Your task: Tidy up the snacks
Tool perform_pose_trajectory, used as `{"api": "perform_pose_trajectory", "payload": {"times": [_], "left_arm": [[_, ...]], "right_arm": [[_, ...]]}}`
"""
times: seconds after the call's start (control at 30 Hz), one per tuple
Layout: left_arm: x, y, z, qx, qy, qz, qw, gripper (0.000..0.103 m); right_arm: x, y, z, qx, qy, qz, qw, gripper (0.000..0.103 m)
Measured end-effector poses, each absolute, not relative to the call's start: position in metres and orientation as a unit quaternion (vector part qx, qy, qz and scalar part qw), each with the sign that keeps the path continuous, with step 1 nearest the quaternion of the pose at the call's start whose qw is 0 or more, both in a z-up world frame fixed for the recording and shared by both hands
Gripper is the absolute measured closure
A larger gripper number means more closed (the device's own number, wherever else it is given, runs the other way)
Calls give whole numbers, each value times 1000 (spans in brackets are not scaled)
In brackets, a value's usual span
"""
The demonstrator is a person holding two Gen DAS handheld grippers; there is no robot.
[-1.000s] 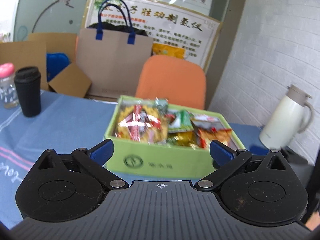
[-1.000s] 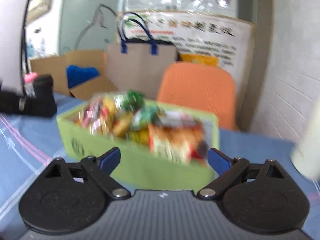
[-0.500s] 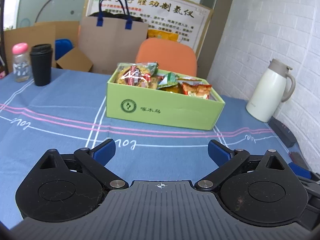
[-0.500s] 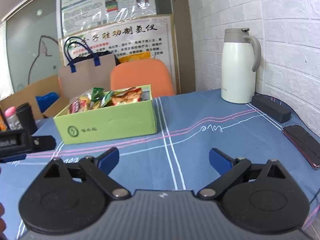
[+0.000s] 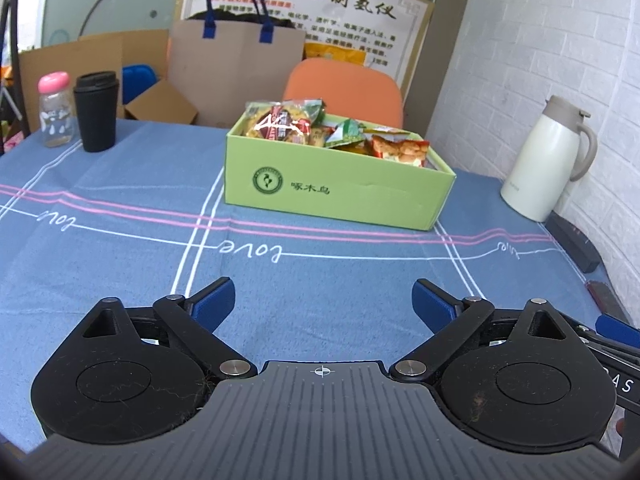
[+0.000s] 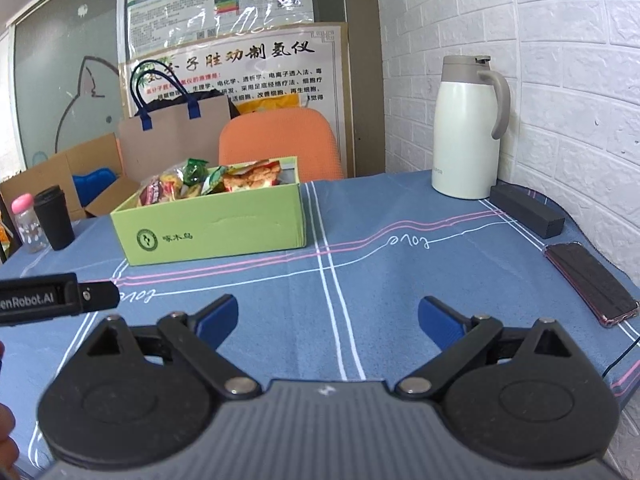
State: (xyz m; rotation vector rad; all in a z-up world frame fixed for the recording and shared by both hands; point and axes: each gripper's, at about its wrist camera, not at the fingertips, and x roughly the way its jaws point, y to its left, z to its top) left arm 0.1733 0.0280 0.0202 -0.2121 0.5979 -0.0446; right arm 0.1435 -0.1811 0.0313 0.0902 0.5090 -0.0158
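A green cardboard box [image 5: 340,190] stands on the blue tablecloth, filled with several snack packets [image 5: 288,126]. It also shows in the right wrist view [image 6: 216,226], with the snack packets [image 6: 208,180] heaped inside. My left gripper [image 5: 323,306] is open and empty, low over the cloth, well in front of the box. My right gripper [image 6: 328,320] is open and empty, also well short of the box. The left gripper's body [image 6: 52,298] shows at the left edge of the right wrist view.
A white thermos jug [image 6: 468,128] stands at the back right by the brick wall, with a black case [image 6: 528,210] and a phone [image 6: 592,282] near the right edge. A black cup [image 5: 96,110] and a pink-capped bottle [image 5: 56,110] stand back left. An orange chair [image 5: 344,90] is behind the table.
Both grippers have pulled back from the green box, which now looks smaller and farther away. Both stay open and empty.
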Motion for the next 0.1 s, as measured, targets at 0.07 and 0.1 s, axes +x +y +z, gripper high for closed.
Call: {"api": "perform_pose_trajectory", "payload": {"times": [0.07, 0.1], "left_arm": [[173, 28, 20, -104, 293, -23, 950, 19], [174, 28, 20, -102, 293, -22, 951, 19]], "right_arm": [[143, -182, 32, 46, 250, -8, 967, 5], [143, -182, 32, 46, 250, -8, 967, 5]]}}
